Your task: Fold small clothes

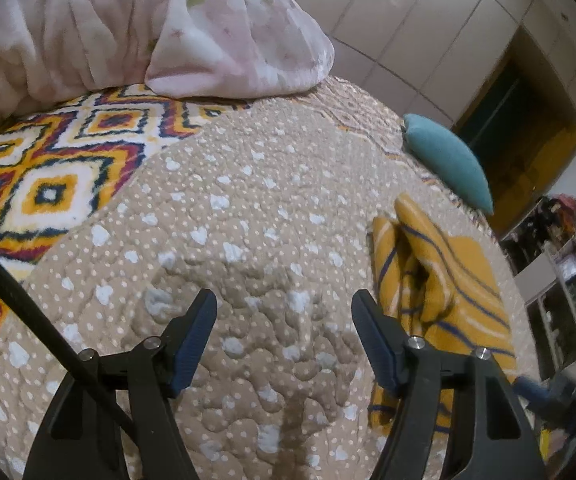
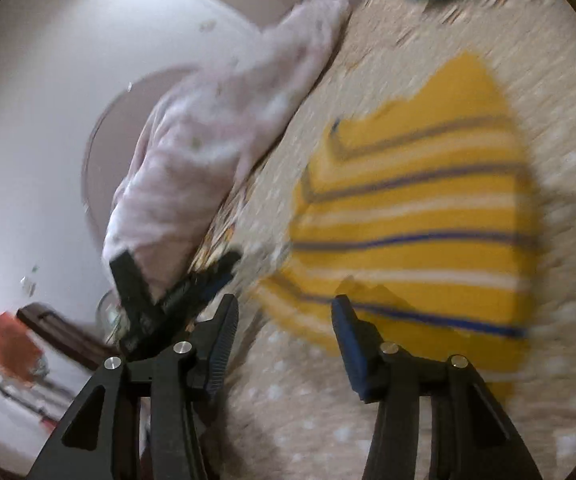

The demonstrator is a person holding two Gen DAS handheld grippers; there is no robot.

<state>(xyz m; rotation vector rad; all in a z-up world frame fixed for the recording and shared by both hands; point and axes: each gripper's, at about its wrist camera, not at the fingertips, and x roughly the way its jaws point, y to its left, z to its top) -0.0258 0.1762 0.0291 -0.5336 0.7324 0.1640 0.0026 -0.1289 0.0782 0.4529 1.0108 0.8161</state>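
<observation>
A small yellow garment (image 1: 443, 280) with white and blue stripes lies crumpled on the beige dotted quilt (image 1: 248, 208), to the right of my left gripper (image 1: 284, 312). That gripper is open and empty, low over the quilt. In the blurred right wrist view the same garment (image 2: 419, 216) lies spread on the quilt ahead and to the right of my right gripper (image 2: 284, 312), which is open and empty above the garment's near edge. The left gripper (image 2: 192, 284) shows there at the left, beside the garment.
A pink floral blanket (image 1: 148, 28) is heaped at the far side of the bed, over a patterned orange and white blanket (image 1: 48, 176). A teal cushion (image 1: 447, 160) lies at the bed's right edge. White wardrobe doors (image 1: 427, 40) stand beyond.
</observation>
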